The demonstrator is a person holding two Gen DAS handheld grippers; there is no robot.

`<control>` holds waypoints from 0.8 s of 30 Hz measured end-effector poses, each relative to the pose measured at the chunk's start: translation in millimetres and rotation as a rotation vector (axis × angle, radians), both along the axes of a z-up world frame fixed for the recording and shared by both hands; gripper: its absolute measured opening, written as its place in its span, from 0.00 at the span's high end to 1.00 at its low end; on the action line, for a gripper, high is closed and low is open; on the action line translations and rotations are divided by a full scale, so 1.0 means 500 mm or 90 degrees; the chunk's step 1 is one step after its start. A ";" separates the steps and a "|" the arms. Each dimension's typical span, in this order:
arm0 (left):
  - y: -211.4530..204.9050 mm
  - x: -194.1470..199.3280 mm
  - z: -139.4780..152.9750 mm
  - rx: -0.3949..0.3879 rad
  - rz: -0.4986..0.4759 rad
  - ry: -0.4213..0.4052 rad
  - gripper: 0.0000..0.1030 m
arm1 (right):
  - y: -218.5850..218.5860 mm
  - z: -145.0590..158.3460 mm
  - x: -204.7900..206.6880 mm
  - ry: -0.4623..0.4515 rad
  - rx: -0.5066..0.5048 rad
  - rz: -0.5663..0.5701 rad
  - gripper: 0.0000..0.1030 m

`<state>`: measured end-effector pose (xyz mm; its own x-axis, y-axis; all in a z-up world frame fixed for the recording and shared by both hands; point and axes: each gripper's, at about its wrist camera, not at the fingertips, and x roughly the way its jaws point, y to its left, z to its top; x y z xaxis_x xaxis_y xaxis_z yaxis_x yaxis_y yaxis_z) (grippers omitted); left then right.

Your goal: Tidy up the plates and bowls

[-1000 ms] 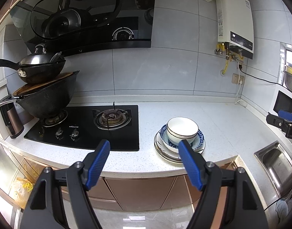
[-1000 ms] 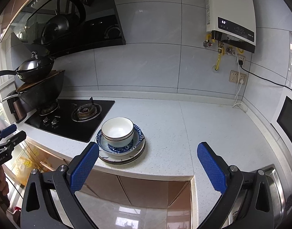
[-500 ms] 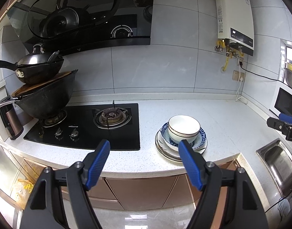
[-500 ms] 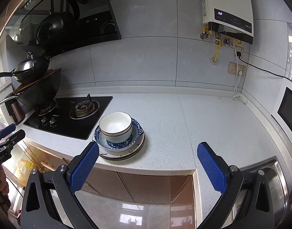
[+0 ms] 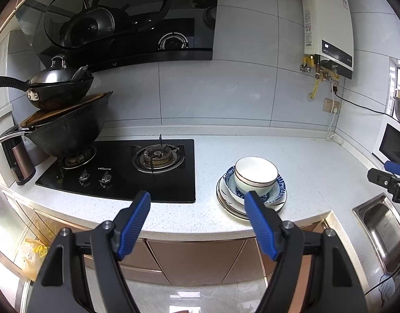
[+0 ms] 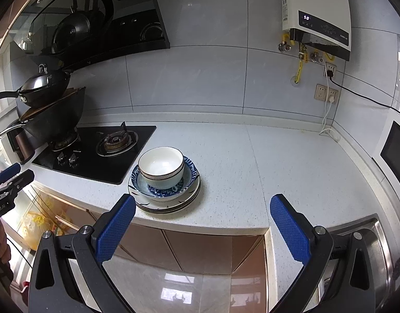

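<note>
A white bowl (image 5: pixel 256 174) (image 6: pixel 160 165) with a dark rim line sits in a blue-patterned bowl (image 5: pixel 279 191) (image 6: pixel 190 178), which rests on a stack of plates (image 5: pixel 226 200) (image 6: pixel 168 206) near the counter's front edge. My left gripper (image 5: pixel 197 202) hangs open in front of the counter, short of the stack, with nothing between its blue pads. My right gripper (image 6: pixel 202 206) is open wider, also off the counter's edge, and holds nothing. Each gripper's tip shows at the edge of the other's view.
A black gas hob (image 5: pixel 127 167) lies left of the stack, with stacked woks (image 5: pixel 64 122) on its far left burner. A steel sink (image 5: pixel 380 229) is at the right. A water heater (image 6: pixel 317 13) and a socket with cables hang on the tiled wall.
Both views have shifted slightly, so the stack sits a little lower and nearer in the right wrist view. The dishes have not moved and both grippers stay open.
</note>
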<state>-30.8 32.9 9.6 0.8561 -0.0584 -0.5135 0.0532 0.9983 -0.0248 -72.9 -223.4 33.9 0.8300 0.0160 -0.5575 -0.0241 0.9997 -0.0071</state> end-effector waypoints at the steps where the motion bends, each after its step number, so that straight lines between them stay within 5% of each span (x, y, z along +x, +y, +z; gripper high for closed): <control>1: 0.000 0.000 0.000 0.001 0.002 0.001 0.28 | 0.000 0.000 0.000 0.000 0.000 0.000 0.01; 24: -0.007 0.001 -0.012 0.007 0.018 0.002 0.28 | 0.001 -0.004 -0.005 0.002 -0.001 -0.003 0.01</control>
